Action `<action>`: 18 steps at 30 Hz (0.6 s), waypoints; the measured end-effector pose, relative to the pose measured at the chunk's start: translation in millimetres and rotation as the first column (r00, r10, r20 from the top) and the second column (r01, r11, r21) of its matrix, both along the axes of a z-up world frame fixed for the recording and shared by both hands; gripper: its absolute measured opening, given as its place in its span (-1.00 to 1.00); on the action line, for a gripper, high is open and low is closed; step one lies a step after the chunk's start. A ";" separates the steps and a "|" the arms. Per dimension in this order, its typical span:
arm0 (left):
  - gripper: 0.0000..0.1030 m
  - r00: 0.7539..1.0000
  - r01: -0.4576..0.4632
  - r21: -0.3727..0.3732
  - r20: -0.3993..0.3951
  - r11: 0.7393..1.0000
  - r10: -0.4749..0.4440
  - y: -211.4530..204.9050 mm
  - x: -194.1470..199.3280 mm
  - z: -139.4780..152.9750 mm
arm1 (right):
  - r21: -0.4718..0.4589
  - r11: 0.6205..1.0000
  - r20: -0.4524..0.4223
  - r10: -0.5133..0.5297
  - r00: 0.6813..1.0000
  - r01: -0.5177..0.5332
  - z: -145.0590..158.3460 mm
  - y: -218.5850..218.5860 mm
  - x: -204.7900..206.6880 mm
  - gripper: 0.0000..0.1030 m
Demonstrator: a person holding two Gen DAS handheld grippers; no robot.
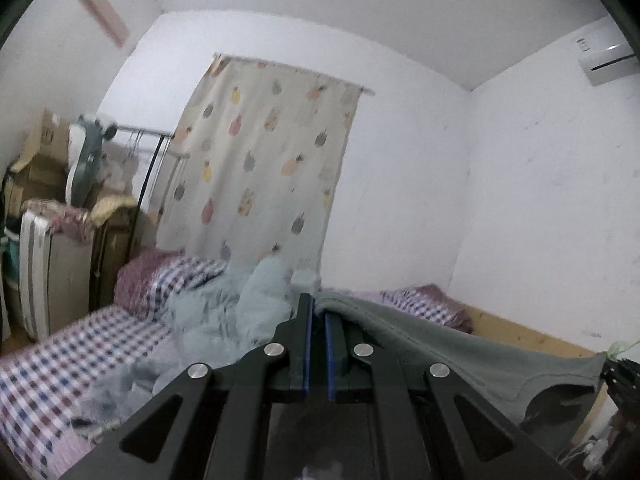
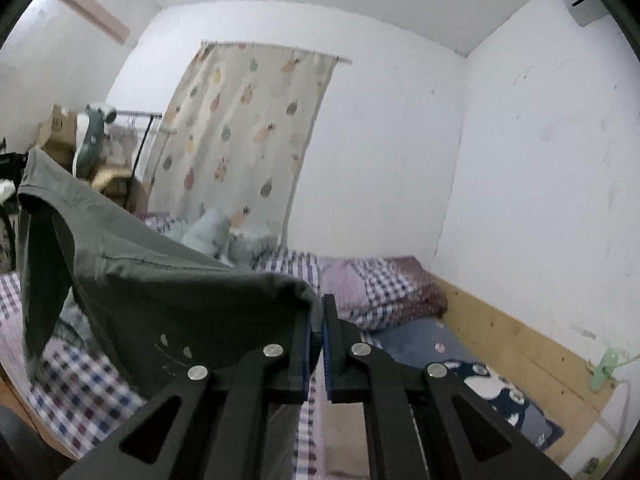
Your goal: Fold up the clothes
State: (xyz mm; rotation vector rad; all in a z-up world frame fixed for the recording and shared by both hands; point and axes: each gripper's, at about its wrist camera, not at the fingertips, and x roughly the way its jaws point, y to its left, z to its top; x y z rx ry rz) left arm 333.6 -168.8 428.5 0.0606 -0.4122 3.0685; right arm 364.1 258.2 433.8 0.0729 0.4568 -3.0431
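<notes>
Progress: no fold visible yet; the grey-green T-shirt (image 2: 132,280) is lifted and spread, all folding left.
Left gripper (image 1: 318,312): jaws narrow, pinching one top edge of the shirt.
Right gripper (image 2: 318,316): jaws narrow, clamped on the other top edge.
Location: hanging in air above the checked bed (image 1: 80,344), between the grippers.
Orientation: stretched edge runs side to side; body hangs downward, neckline near the top.
</notes>
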 end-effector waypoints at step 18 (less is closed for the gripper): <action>-0.93 0.977 0.147 0.012 -0.159 0.989 -0.143 3.7 114.1 141.2 | -0.072 0.996 -0.251 0.040 0.967 -0.060 147.4 29.1 96.0 -0.94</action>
